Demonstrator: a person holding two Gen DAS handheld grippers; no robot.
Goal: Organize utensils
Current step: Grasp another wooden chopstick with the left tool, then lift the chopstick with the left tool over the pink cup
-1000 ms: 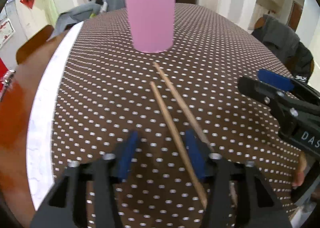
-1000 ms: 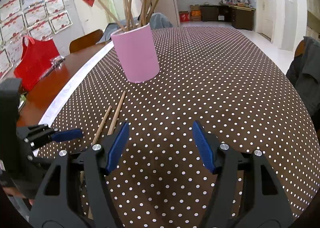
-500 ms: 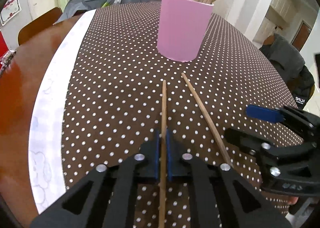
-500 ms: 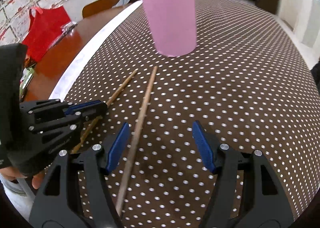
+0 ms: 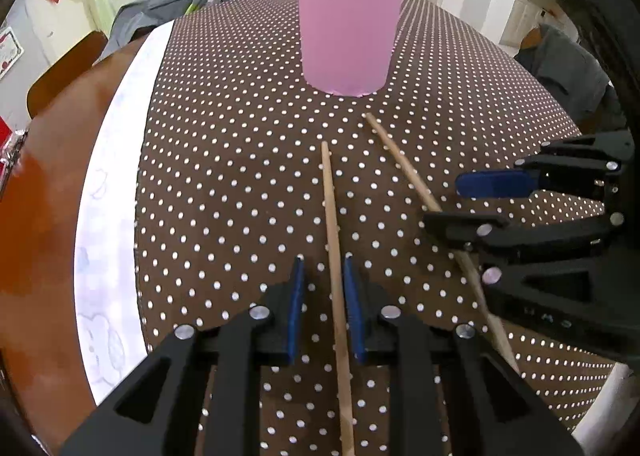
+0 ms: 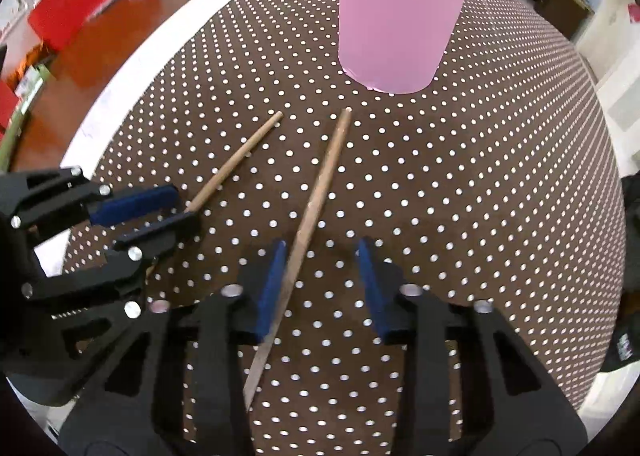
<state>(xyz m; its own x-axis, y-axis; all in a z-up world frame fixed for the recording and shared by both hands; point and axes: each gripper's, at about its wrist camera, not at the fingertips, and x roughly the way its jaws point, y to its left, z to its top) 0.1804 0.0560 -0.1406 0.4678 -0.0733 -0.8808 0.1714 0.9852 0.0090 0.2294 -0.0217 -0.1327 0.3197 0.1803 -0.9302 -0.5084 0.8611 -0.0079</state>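
Two thin wooden chopsticks lie on the brown polka-dot tablecloth (image 5: pixel 224 184), far ends toward the pink cylindrical holder (image 5: pixel 349 28). The left gripper (image 5: pixel 322 296) is closing around the left chopstick (image 5: pixel 333 240), pads not yet pressing. The right gripper (image 6: pixel 322 284) is closing, gapped, around the right chopstick (image 6: pixel 316 200).

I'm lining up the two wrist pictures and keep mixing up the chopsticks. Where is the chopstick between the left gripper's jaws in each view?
Left wrist: that chopstick runs up the lower centre, between the left gripper pads.
Right wrist: it lies left of centre, slanting into the left gripper at the left edge.
Shared landmark: the pink cup, beyond both chopsticks' tips.
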